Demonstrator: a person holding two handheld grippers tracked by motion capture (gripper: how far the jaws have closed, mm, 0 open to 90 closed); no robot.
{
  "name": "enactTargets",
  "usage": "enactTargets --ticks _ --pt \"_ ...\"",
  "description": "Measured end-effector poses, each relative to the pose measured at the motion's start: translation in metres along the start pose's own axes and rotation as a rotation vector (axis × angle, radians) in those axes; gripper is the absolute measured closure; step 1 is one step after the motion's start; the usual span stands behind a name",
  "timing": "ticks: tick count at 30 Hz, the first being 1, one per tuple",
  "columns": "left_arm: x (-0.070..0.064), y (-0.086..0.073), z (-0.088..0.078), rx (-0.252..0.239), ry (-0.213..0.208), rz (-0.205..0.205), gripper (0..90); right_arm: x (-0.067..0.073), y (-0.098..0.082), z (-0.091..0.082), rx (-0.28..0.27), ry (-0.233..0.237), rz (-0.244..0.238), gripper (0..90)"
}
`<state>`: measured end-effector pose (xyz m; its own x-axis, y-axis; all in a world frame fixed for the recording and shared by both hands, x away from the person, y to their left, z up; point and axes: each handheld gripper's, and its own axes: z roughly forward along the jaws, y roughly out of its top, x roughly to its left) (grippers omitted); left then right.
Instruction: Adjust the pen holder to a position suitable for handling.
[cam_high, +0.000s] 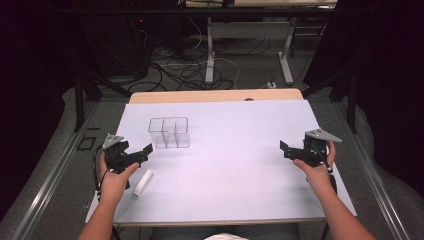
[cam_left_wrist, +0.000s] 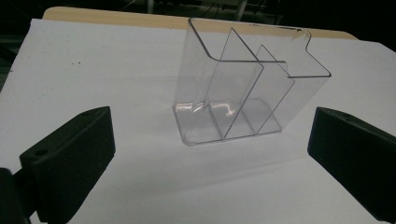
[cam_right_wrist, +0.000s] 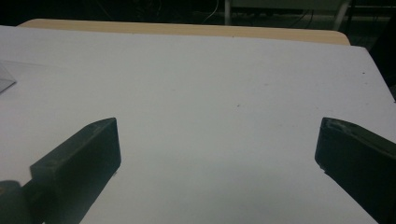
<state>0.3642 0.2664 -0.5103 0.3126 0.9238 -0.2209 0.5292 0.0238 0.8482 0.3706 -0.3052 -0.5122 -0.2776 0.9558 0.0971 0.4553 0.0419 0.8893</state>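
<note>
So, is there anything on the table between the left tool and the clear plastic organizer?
Nothing visible. The left tool is open and faces the clear organizer, with bare white tabletop between them. The white cylinder lies nearer the person, beside the left hand, off that path.

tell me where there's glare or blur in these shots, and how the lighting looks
High view: the white table top is evenly lit, the surroundings dark; the clear organizer reads faintly. Left gripper view: bright glints on the organizer's base, its own jaws soft and close. Right gripper view: dim, bluish, jaws blurred at the edges.
</note>
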Motion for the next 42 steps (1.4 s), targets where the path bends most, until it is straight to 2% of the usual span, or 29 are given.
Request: enactTargets --ticks 2,3,7,9,11,13,15,16,17,18,19,20,23,24,30,33,35,39,41,42 --pt "0.000 0.000 0.000 0.003 0.002 0.006 0.7 -0.001 0.000 -0.001 -0.007 -0.008 0.000 0.0" --pt "0.000 -0.001 0.000 0.007 0.004 0.004 0.7 -0.002 0.000 -0.002 -0.005 -0.008 0.023 0.1" --pt "0.001 0.001 0.000 -0.012 0.006 -0.012 1.3 -0.005 -0.003 -0.003 0.002 -0.025 0.023 0.7" --pt "0.000 0.003 -0.001 -0.015 0.012 -0.006 1.6 -0.004 -0.003 -0.002 -0.001 -0.025 0.031 0.7" --pt "-0.002 0.006 -0.002 -0.025 0.012 -0.011 2.8 -0.004 -0.003 -0.002 -0.015 -0.028 0.033 1.2" --pt "-0.006 0.016 -0.003 -0.039 0.018 -0.030 3.4 -0.002 -0.003 -0.003 -0.015 -0.031 0.027 4.1" --pt "-0.008 0.023 -0.004 -0.046 0.012 -0.052 8.5 0.000 -0.004 -0.004 -0.003 -0.031 0.027 5.7" --pt "-0.008 0.023 -0.004 -0.046 0.012 -0.052 11.6 0.000 -0.003 -0.004 -0.002 -0.031 0.018 6.1" --pt "-0.011 0.030 -0.003 -0.055 0.019 -0.058 14.8 0.001 -0.003 -0.004 -0.012 -0.039 0.022 6.2" --pt "-0.011 0.030 -0.003 -0.055 0.019 -0.058 16.2 0.002 -0.003 -0.004 -0.019 -0.036 0.020 6.4" --pt "-0.014 0.038 0.000 -0.053 0.036 -0.041 16.3 0.001 -0.003 -0.004 -0.012 -0.028 0.018 6.6" --pt "-0.016 0.042 0.003 -0.053 0.039 -0.043 16.3 0.001 -0.003 -0.004 -0.005 -0.029 0.019 6.6" --pt "-0.018 0.050 0.008 -0.040 0.063 -0.034 20.8 0.002 -0.005 -0.003 -0.002 -0.022 0.029 6.9" --pt "-0.020 0.057 0.013 -0.018 0.085 -0.025 22.5 0.001 -0.005 -0.002 -0.004 -0.018 0.025 7.1" --pt "-0.020 0.068 0.028 0.028 0.100 -0.031 29.8 0.001 -0.005 0.000 0.000 -0.013 0.034 7.8" --pt "-0.020 0.072 0.037 0.054 0.104 -0.037 34.3 0.000 -0.007 0.001 0.019 -0.012 0.043 7.8" --pt "-0.019 0.073 0.040 0.077 0.119 -0.035 37.1 -0.001 -0.007 0.002 0.018 -0.008 0.047 7.8" --pt "-0.017 0.071 0.049 0.119 0.124 -0.047 51.2 -0.002 -0.008 0.002 0.016 -0.014 0.051 7.8" --pt "-0.016 0.070 0.051 0.138 0.134 -0.044 53.7 -0.002 -0.008 0.002 0.016 -0.011 0.060 7.8" --pt "-0.015 0.070 0.051 0.159 0.136 -0.036 60.4 -0.004 -0.009 0.003 0.020 -0.007 0.060 7.8"
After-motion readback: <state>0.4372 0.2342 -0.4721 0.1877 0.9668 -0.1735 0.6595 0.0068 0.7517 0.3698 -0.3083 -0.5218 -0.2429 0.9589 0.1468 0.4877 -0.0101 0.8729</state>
